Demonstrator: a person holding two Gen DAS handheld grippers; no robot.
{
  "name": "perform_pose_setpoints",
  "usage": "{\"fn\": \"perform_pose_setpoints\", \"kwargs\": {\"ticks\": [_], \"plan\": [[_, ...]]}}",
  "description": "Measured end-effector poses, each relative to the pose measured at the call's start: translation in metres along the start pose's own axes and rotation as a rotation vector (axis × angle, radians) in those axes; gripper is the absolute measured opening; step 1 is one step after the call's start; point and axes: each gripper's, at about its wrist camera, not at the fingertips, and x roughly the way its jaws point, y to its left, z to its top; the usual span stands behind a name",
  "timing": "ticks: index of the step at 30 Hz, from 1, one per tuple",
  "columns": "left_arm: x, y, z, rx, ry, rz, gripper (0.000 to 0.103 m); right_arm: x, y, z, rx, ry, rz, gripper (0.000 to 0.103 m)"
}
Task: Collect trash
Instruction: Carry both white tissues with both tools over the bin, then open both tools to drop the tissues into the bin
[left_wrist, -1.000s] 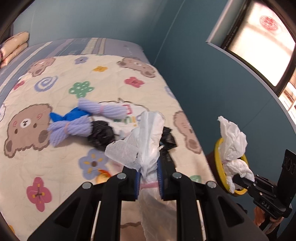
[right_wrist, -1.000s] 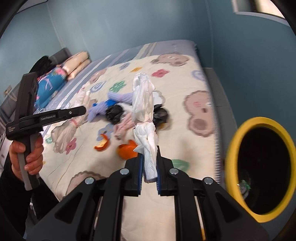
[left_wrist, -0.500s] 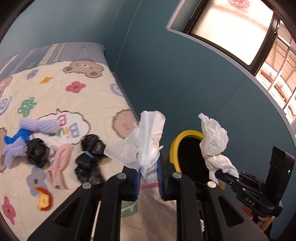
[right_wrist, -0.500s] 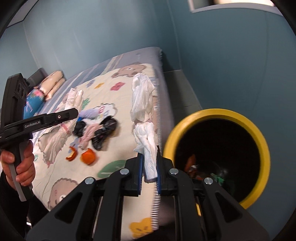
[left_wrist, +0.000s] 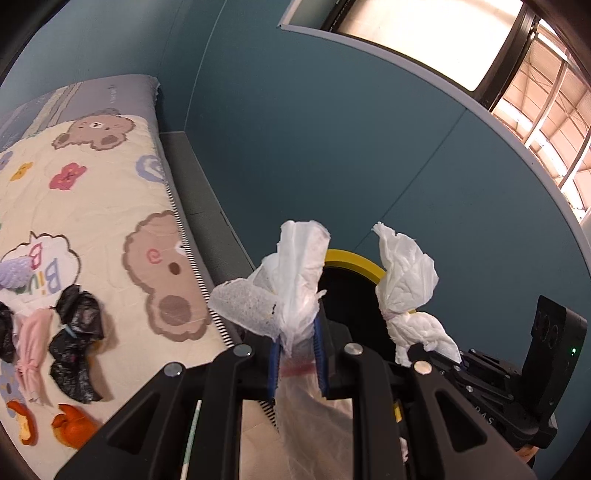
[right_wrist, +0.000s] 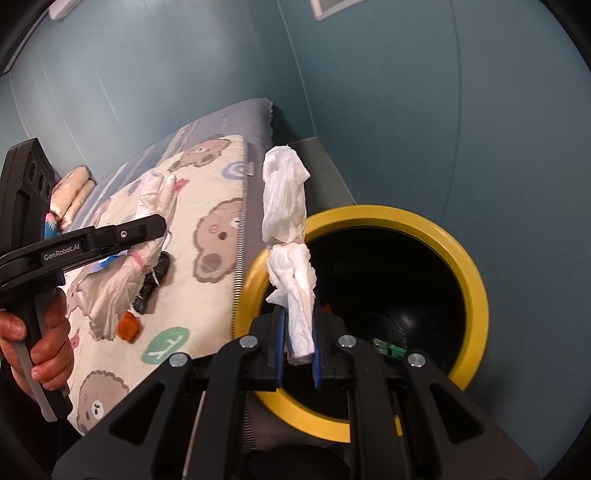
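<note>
My left gripper (left_wrist: 297, 363) is shut on a white tissue bundle tied with a pink band (left_wrist: 291, 288), held near the bed's edge; it also shows in the right wrist view (right_wrist: 147, 236). My right gripper (right_wrist: 298, 350) is shut on a second white tissue bundle (right_wrist: 286, 221), held over the mouth of a black trash bin with a yellow rim (right_wrist: 476, 280). The bin's rim (left_wrist: 354, 260) and the right bundle (left_wrist: 406, 291) show in the left wrist view. Black bags (left_wrist: 75, 343), a pink bundle (left_wrist: 31, 350) and orange peel (left_wrist: 70, 430) lie on the bear-print bedspread (left_wrist: 92, 206).
The bed's dark grey frame edge (left_wrist: 207, 214) runs beside the bin. A blue wall (left_wrist: 332, 147) stands close behind, with a window (left_wrist: 424, 33) above. Some trash lies in the bin's bottom (right_wrist: 388, 349). Pillows (right_wrist: 70, 195) sit at the bed's far end.
Both grippers have swung right from over the bed toward the bin, still holding their tissue bundles. The right bundle now hangs over the bin's mouth.
</note>
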Motion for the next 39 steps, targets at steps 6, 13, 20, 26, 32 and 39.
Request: {"fn": "perform_pose_setpoints", "kwargs": {"ticks": [6,13,20,26,32,39], "plan": [[0.029,-0.015,-0.001,0.01,0.035,0.002,0.015,0.005,-0.019,-0.005,0.026,0.007,-0.015,0.011],[0.056,-0.025,-0.004,0.003,0.064,0.002,0.015,0.015,-0.041,-0.011,0.066,0.018,-0.025,0.011],[0.073,-0.037,-0.007,0.018,0.084,-0.01,0.016,0.022,-0.046,-0.011,0.088,0.015,-0.028,0.012],[0.078,-0.036,-0.003,0.006,0.073,-0.021,0.024,0.02,-0.048,-0.011,0.088,-0.004,-0.048,0.013],[0.074,-0.032,-0.003,-0.009,0.054,-0.002,0.05,0.014,-0.053,-0.01,0.107,-0.019,-0.07,0.022],[0.057,-0.022,-0.006,-0.009,0.017,0.032,0.077,0.007,-0.053,-0.011,0.114,-0.027,-0.089,0.04]]}}
